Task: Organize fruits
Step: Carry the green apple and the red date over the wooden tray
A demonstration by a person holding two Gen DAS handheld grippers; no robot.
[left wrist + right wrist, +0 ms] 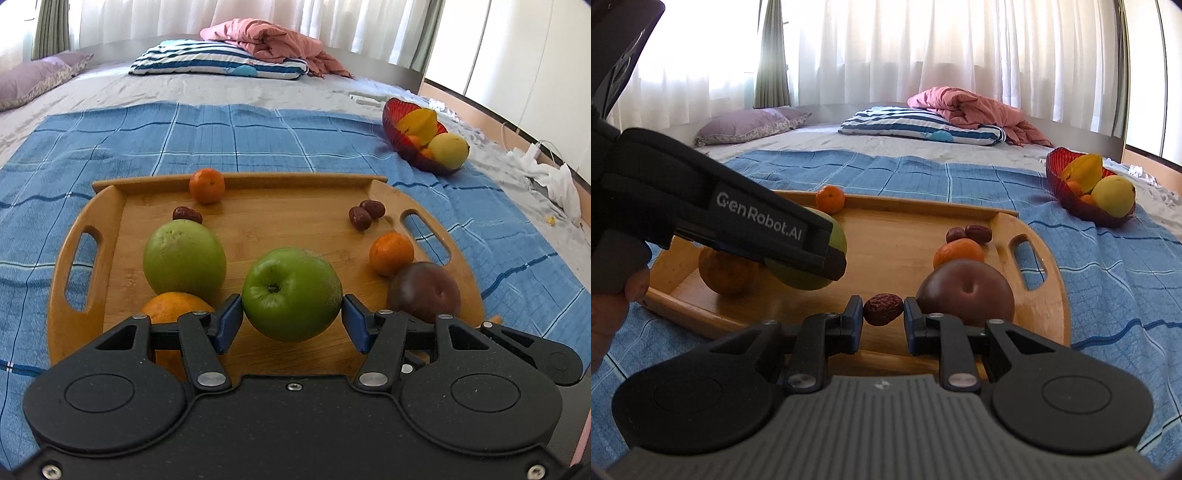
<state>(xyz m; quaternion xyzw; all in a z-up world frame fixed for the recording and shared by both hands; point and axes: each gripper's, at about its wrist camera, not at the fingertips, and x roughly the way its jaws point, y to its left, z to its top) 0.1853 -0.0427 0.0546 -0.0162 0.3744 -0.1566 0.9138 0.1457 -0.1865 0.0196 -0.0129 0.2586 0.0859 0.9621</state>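
bed (pixel 229 86), blue cloth (pixel 258 133), pillows (pixel 218 61), blanket (pixel 273 40)

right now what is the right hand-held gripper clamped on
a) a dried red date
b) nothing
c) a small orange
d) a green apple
a: in the right wrist view the right hand-held gripper has its pads pressed on both sides of a wrinkled dried red date, over the wooden tray.

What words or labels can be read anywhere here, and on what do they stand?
"GenRobot.AI": white letters on the side of the black left gripper, seen in the right wrist view.
Nothing else is readable: the fruits, the wooden tray and the bedding bear no lettering.
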